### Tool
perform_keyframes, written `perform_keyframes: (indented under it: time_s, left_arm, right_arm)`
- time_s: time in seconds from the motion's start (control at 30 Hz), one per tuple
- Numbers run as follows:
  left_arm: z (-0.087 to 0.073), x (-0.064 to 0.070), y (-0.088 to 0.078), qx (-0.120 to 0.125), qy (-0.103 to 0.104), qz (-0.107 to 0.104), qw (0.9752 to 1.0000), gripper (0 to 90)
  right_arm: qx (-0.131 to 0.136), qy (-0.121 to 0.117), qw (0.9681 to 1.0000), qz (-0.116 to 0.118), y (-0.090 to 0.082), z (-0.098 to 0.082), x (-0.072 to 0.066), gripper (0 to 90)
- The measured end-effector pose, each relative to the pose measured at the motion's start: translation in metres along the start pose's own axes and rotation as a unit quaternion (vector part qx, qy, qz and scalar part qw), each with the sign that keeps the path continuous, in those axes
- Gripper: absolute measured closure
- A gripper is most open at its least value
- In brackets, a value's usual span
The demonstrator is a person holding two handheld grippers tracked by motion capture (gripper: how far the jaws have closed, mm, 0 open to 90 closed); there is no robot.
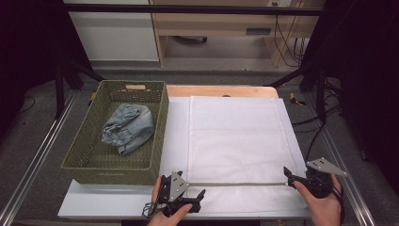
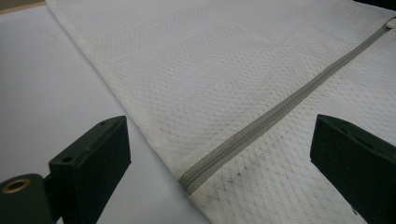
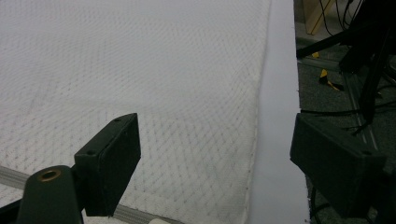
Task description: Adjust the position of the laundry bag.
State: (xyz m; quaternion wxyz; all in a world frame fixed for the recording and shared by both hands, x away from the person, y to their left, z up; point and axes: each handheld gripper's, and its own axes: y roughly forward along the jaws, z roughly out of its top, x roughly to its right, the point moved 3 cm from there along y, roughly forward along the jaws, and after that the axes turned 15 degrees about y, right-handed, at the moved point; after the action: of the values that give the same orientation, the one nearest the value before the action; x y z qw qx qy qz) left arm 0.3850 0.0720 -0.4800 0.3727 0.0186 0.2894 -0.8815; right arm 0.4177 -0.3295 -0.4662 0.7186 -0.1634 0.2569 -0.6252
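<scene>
A white mesh laundry bag lies flat on the white table top, with a grey zipper shut along its near edge. My left gripper is at the zipper's left end. In the left gripper view it is open, and the zipper's end lies between the jaws, untouched. My right gripper is at the zipper's right end. In the right gripper view it stands open over the bag's right edge, with the zipper low at the left.
A green woven basket stands left of the bag and holds a crumpled denim garment. Black frame legs and cables stand off the table's right side. Wooden furniture stands beyond the far edge.
</scene>
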Motion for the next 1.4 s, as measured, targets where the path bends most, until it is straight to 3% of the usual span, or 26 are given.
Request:
perform_keyframes:
  time_s: [0.5,0.83,1.13,1.4]
  left_arm:
    - [0.001,-0.001,0.000,0.002,-0.002,0.001,1.0000,5.9]
    - [0.013,-0.001,-0.012,0.032,-0.004,-0.006,0.9995,5.5]
    - [0.023,0.000,-0.019,0.041,-0.004,-0.009,0.9991,6.0]
    - [0.033,-0.009,-0.011,0.031,0.003,0.000,0.9995,6.9]
  right_arm:
    - [0.006,-0.004,1.0000,0.002,-0.002,0.001,-0.004,16.9]
    - [0.027,-0.009,0.9996,-0.007,-0.008,0.004,-0.007,15.3]
    - [0.037,-0.014,0.9991,-0.012,-0.015,0.004,-0.008,16.5]
    - [0.029,-0.030,0.9991,0.010,-0.019,-0.001,-0.021,20.1]
